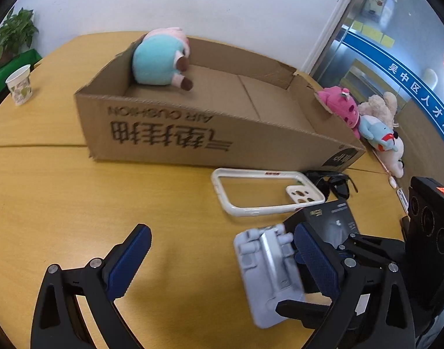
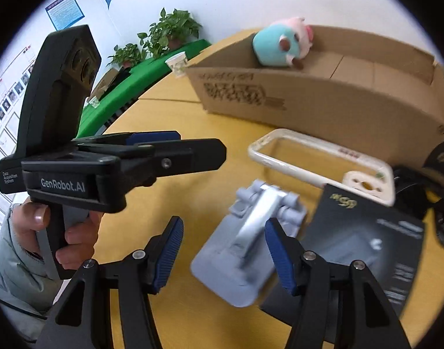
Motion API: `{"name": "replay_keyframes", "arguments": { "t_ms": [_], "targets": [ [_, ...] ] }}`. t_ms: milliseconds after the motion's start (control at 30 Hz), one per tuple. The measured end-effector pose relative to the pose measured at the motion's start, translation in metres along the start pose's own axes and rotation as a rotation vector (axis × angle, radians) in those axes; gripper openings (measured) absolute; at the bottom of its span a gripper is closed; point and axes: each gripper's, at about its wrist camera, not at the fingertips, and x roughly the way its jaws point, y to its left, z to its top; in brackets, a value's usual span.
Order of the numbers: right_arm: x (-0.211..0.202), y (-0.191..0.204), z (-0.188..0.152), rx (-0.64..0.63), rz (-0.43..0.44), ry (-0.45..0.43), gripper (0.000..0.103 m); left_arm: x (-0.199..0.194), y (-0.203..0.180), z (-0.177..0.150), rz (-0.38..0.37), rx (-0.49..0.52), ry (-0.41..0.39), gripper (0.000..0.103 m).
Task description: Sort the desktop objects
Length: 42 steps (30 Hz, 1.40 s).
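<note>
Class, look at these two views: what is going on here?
A person holds a gripper in each hand over a wooden table, sorting loose items into a cardboard box. One plush toy already lies in the box. The left gripper and right gripper both hang open, neither gripping anything, above a grey phone stand on the table. A white phone case, a black packet and sunglasses still wait outside the box.

I see bright, even indoor light with soft shadows. Fisheye bends and darkens the edges. The pale grey plastic phone stand [image 2: 248, 244] smears with motion blur.
</note>
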Motion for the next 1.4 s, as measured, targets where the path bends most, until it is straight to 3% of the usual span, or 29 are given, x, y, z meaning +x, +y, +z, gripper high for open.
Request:
{"name": "replay_keyframes", "arguments": {
  "t_ms": [100, 200, 300, 467, 567, 767, 933, 1067, 1200, 1233, 1300, 1333, 1400],
  "targets": [
    [0.005, 0.009, -0.003, -0.010, -0.023, 0.005, 0.059, 0.001, 0.012, -0.009, 0.011, -0.010, 0.021, 0.100],
    [0.009, 0.018, -0.004, -0.032, -0.078, -0.007, 0.067, 0.003, 0.023, -0.015, 0.007, -0.039, 0.036, 0.100],
    [0.013, 0.024, -0.003, -0.036, -0.081, -0.017, 0.072, 0.004, 0.029, -0.017, 0.008, -0.053, 0.043, 0.100],
    [0.015, 0.034, -0.003, -0.053, 0.107, -0.012, 0.072, -0.001, 0.040, -0.018, 0.013, -0.058, 0.036, 0.100],
    [0.008, 0.034, -0.011, -0.027, 0.106, -0.030, 0.070, -0.003, 0.048, -0.021, 0.006, -0.073, 0.048, 0.100],
    [0.000, 0.047, -0.035, -0.116, -0.003, -0.010, 0.070, 0.003, 0.037, -0.031, -0.042, -0.047, 0.125, 0.100],
    [0.004, 0.047, -0.046, -0.183, -0.232, -0.030, 0.070, 0.018, 0.015, -0.032, -0.124, -0.052, 0.165, 0.099],
    [-0.001, 0.041, -0.050, -0.173, -0.228, -0.056, 0.073, 0.028, 0.006, -0.033, -0.130, -0.057, 0.176, 0.095],
    [0.009, 0.054, -0.054, -0.229, -0.241, -0.066, 0.087, 0.032, -0.008, -0.032, -0.071, -0.009, 0.174, 0.084],
    [0.013, 0.058, -0.054, -0.250, -0.252, -0.051, 0.087, 0.033, -0.011, -0.033, -0.052, 0.020, 0.174, 0.080],
    [0.014, 0.062, -0.054, -0.269, -0.247, -0.048, 0.082, 0.034, -0.021, -0.036, -0.039, 0.074, 0.172, 0.054],
    [0.015, 0.064, -0.054, -0.274, -0.259, -0.046, 0.076, 0.035, -0.025, -0.036, -0.047, 0.080, 0.174, 0.052],
    [0.016, 0.064, -0.054, -0.275, -0.279, -0.046, 0.073, 0.035, -0.029, -0.038, -0.024, 0.095, 0.165, 0.050]
  ]
}}
